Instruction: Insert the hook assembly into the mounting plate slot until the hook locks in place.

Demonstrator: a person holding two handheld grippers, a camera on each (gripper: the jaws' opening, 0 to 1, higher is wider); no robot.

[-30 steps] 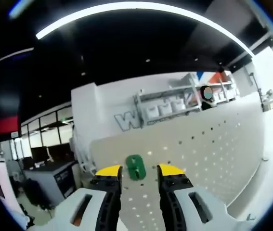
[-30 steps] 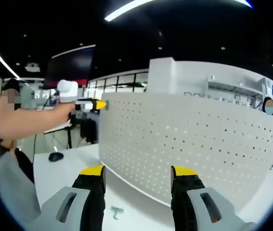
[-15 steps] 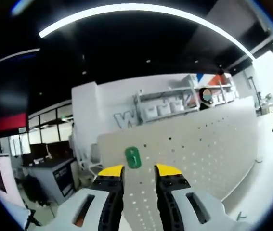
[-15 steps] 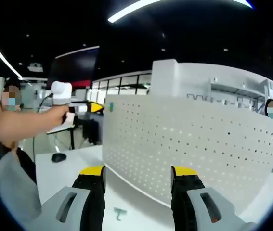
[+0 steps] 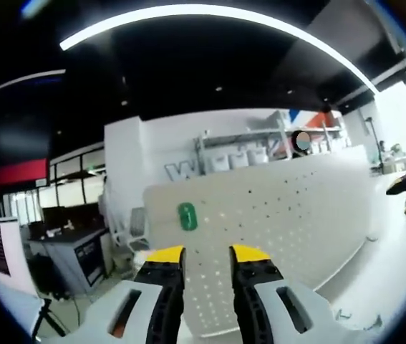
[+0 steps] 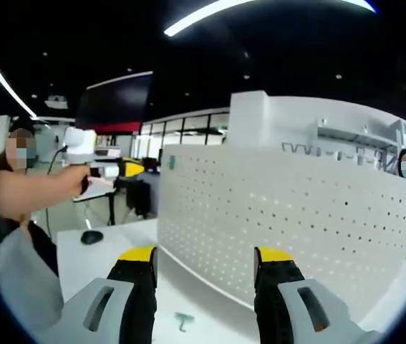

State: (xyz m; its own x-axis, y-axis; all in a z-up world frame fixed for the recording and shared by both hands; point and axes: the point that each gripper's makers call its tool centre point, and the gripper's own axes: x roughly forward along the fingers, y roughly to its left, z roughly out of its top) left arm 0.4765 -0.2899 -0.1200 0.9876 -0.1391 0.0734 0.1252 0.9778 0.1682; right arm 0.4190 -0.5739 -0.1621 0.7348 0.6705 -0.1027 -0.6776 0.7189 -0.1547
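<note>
Left gripper [image 5: 201,254] retreated; one green hook [image 5: 186,216] on pegboard [image 5: 288,215].

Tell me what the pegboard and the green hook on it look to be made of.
Pegboard: seemingly painted sheet metal, matte white, thin with even punched holes; plastic is possible. Green hook: probably moulded plastic, given its uniform colour, rounded edges and slight sheen.

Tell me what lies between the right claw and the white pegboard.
In the right gripper view, bare white tabletop separates the right claw from the pegboard. One small green hook piece lies on it, low between the jaws.
</note>
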